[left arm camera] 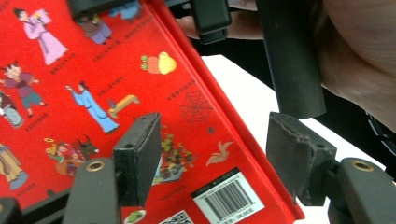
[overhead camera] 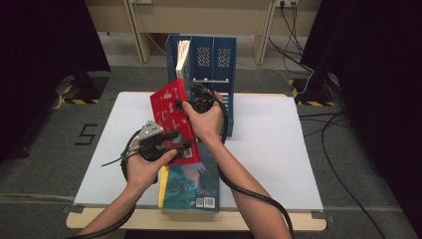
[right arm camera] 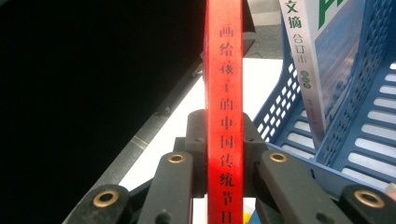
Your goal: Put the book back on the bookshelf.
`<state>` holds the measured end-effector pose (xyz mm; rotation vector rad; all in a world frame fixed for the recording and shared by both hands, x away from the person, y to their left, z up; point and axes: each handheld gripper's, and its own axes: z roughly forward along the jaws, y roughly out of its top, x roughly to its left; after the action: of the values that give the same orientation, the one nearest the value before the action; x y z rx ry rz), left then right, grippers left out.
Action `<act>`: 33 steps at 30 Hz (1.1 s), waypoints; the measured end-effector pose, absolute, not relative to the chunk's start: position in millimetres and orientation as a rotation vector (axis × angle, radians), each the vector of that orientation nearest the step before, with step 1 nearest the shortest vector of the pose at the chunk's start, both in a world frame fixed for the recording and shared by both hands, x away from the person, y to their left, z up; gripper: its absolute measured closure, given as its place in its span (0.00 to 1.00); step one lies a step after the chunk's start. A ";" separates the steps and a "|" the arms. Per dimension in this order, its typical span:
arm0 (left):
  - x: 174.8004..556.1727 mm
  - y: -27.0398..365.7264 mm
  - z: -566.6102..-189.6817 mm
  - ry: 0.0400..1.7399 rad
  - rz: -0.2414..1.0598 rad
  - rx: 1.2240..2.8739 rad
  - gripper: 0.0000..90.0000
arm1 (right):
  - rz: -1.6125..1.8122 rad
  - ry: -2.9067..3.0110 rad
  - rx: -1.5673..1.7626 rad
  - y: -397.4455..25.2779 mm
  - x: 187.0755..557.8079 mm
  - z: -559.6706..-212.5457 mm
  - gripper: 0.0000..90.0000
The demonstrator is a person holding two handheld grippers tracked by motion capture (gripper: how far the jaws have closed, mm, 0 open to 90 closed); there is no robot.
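High view: the white worktop (overhead camera: 278, 149) fills the middle of the frame, and at its far edge, upper centre, stands a blue file rack (overhead camera: 219, 59) with a book (overhead camera: 182, 57) upright in its leftmost compartment. A teal book (overhead camera: 191, 184) lies flat at the lower centre of the worktop, near its front edge. Above it a red book (overhead camera: 174, 117) is held off the surface, tilted, just in front of the rack. The right tool (overhead camera: 199, 102) sits at the red book's upper right edge, centre of the frame; in the right gripper view its jaws are clamped on the red spine (right arm camera: 225, 140), which runs up the middle of that frame, with the rack's blue wall (right arm camera: 280, 107) and the standing book (right arm camera: 308, 70) at the right. The left tool (overhead camera: 161, 142) is at the red book's lower edge, left of centre. In the left gripper view its jaws stand apart, one pad (left arm camera: 137, 158) over the cover (left arm camera: 93, 93), the other pad (left arm camera: 299, 158) beyond the book's edge, gripping nothing.
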<state>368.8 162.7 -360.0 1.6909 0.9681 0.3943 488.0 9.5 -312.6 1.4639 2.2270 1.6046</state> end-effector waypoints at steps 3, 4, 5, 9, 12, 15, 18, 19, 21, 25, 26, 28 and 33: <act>370.5 159.5 -361.7 0.972 0.407 1.702 0.39 | 1.605 2.220 1.459 10.5 487.1 -312.4 0.89; 371.3 158.5 -362.6 0.970 0.412 1.705 0.39 | 1.604 2.217 1.456 10.9 486.7 -312.6 0.89; 372.2 157.7 -363.6 0.970 0.415 1.706 0.39 | 1.604 2.215 1.457 11.3 486.2 -312.5 0.89; 373.8 155.7 -366.0 0.973 0.430 1.715 0.39 | 1.603 2.204 1.457 11.6 484.9 -313.9 0.89; 374.3 154.3 -367.6 0.967 0.441 1.718 0.38 | 1.601 2.208 1.455 11.5 484.4 -313.9 0.89; 374.9 154.1 -368.3 0.966 0.458 1.730 0.38 | 1.595 2.210 1.442 12.3 483.1 -312.7 0.89; 376.2 154.5 -370.2 0.966 0.469 1.738 0.38 | 1.592 2.206 1.426 12.5 481.6 -311.0 0.89; 376.5 154.4 -371.1 0.963 0.478 1.744 0.39 | 1.590 2.205 1.419 12.6 480.9 -310.3 0.89; 377.0 154.6 -373.3 0.961 0.496 1.760 0.39 | 1.581 2.206 1.394 13.0 478.8 -308.8 0.89; 379.0 155.6 -379.8 0.974 0.526 1.784 0.39 | 1.563 2.207 1.358 13.3 474.0 -304.7 0.88; 379.4 156.1 -381.6 0.978 0.541 1.795 0.39 | 1.557 2.206 1.345 13.2 472.6 -303.9 0.88; 380.9 157.2 -386.0 0.991 0.559 1.797 0.40 | 1.551 2.204 1.327 13.1 469.7 -302.3 0.88; 384.0 164.7 -396.4 1.019 0.585 1.820 0.41 | 1.530 2.214 1.299 11.2 462.8 -300.6 0.88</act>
<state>384.0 164.7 -396.4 1.8200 1.0185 0.5849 462.8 11.2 -300.6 1.2987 2.2138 1.5297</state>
